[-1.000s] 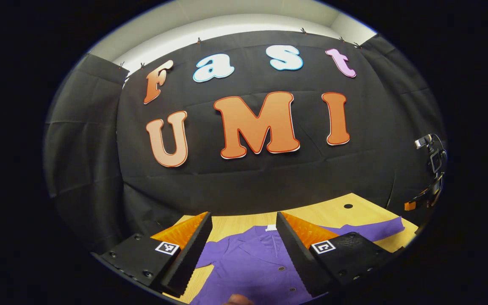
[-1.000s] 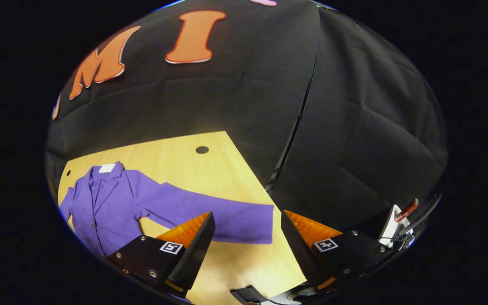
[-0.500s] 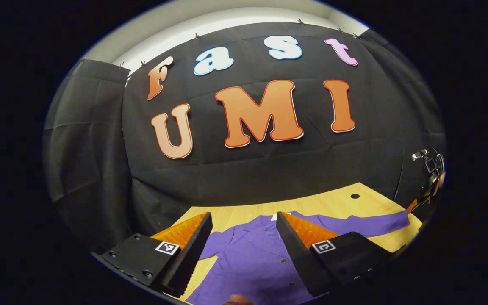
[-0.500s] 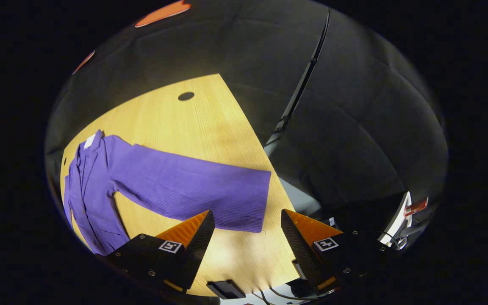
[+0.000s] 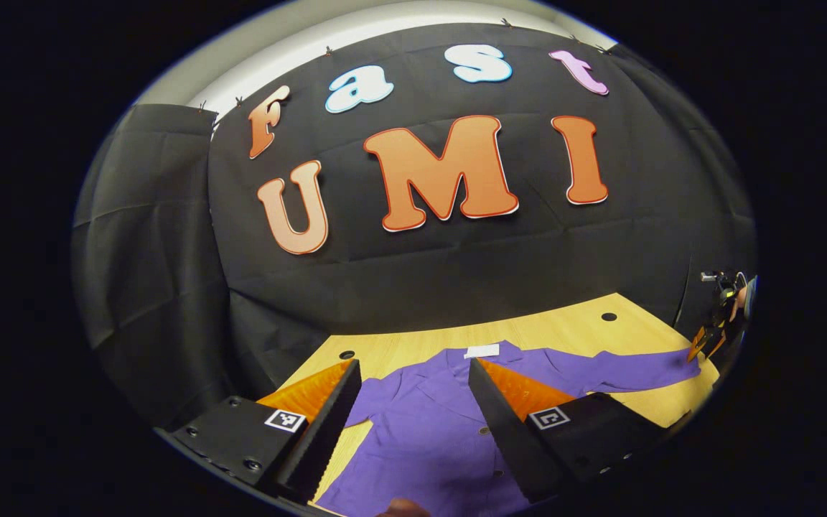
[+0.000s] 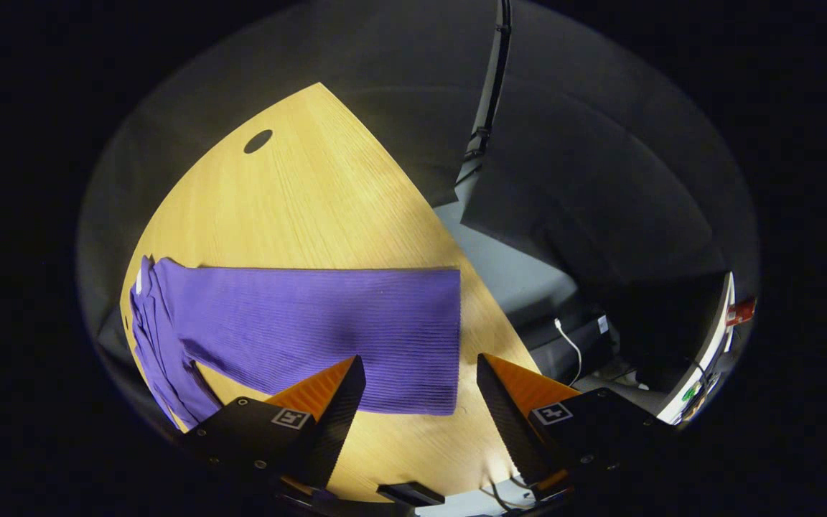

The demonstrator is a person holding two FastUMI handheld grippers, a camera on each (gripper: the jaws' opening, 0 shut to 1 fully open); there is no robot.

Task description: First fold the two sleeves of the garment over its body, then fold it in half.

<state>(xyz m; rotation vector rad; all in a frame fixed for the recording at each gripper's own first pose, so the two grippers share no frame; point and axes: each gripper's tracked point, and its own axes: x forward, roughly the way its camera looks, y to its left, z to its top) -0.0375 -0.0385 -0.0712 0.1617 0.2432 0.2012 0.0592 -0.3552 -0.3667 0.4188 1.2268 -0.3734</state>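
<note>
While flat — garment [image 5: 428,431], sleeves unfolded

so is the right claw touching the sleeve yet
Apart. In the right gripper view the open right claw hangs above the sleeve, cuff and bare table showing between its fingers.

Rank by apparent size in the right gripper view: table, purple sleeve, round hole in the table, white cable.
1. Table, largest.
2. Purple sleeve, lying flat on it.
3 and 4. Round hole and white cable: both small and look alike in size; the cable lies beyond the table edge at an unclear depth, so I won't rank them.
</note>
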